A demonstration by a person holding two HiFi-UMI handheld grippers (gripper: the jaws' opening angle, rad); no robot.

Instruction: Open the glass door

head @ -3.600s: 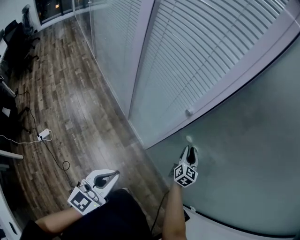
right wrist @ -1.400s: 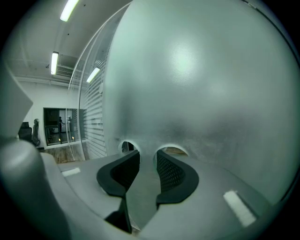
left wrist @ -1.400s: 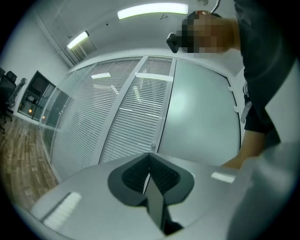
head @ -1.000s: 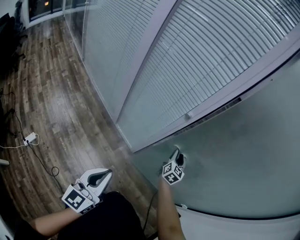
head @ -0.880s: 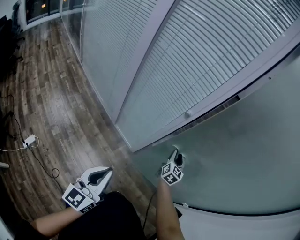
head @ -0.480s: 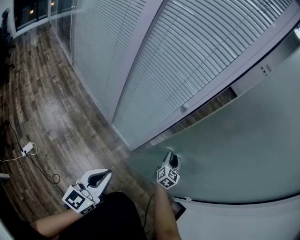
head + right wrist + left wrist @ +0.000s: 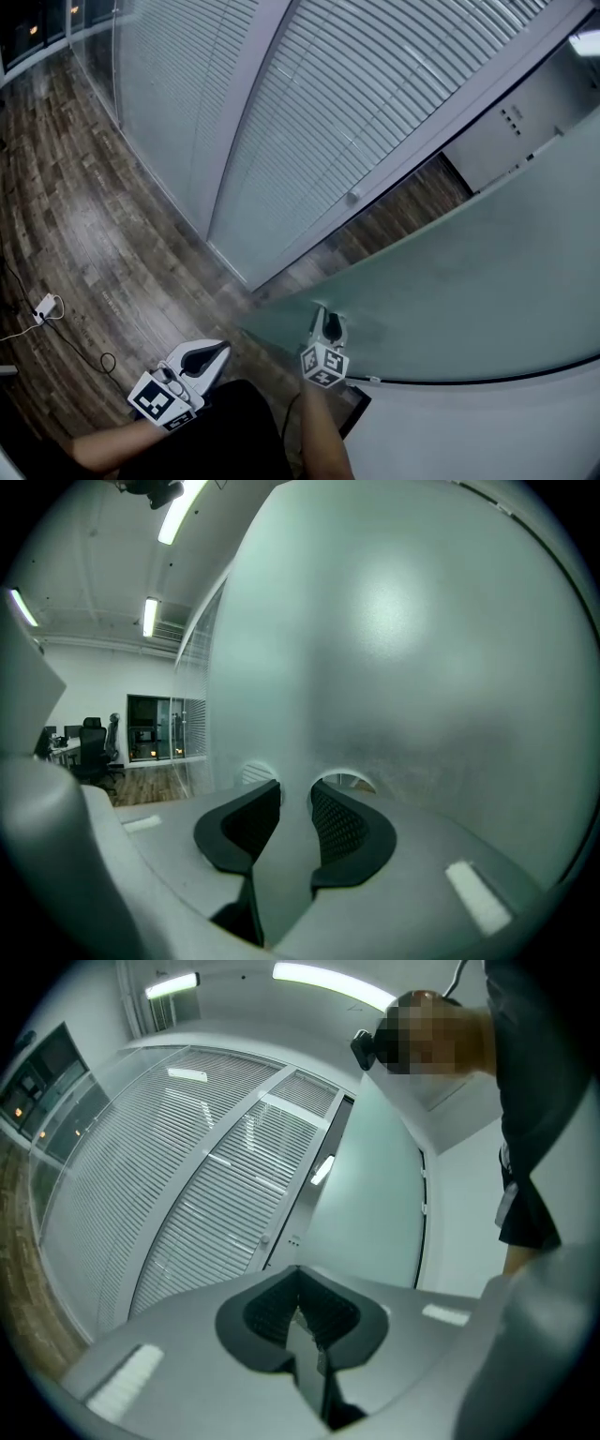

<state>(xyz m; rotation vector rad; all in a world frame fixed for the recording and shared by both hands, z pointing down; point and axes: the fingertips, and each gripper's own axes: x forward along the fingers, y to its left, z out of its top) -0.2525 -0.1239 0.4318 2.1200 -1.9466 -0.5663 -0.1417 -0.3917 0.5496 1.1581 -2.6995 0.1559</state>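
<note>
glass door [image 7: 469,281] edge clamped between right gripper [image 7: 324,319] jaws; left gripper [image 7: 218,350] closed, empty.

Left grey two-jaw gripper with marker cube [image 7: 222,347], held low beside the body on a bare left forearm [image 7: 98,448], jaws pressed together, nothing between them, right grey two-jaw gripper [image 7: 324,317], bare right forearm [image 7: 319,441] reaching forward, jaws parted, clamped on a round knob [image 7: 350,780]

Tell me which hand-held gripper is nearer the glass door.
Right. The right hand-held gripper is against the glass door, closed on its knob; the left hand-held gripper hangs apart from it, over the wood floor.
</note>
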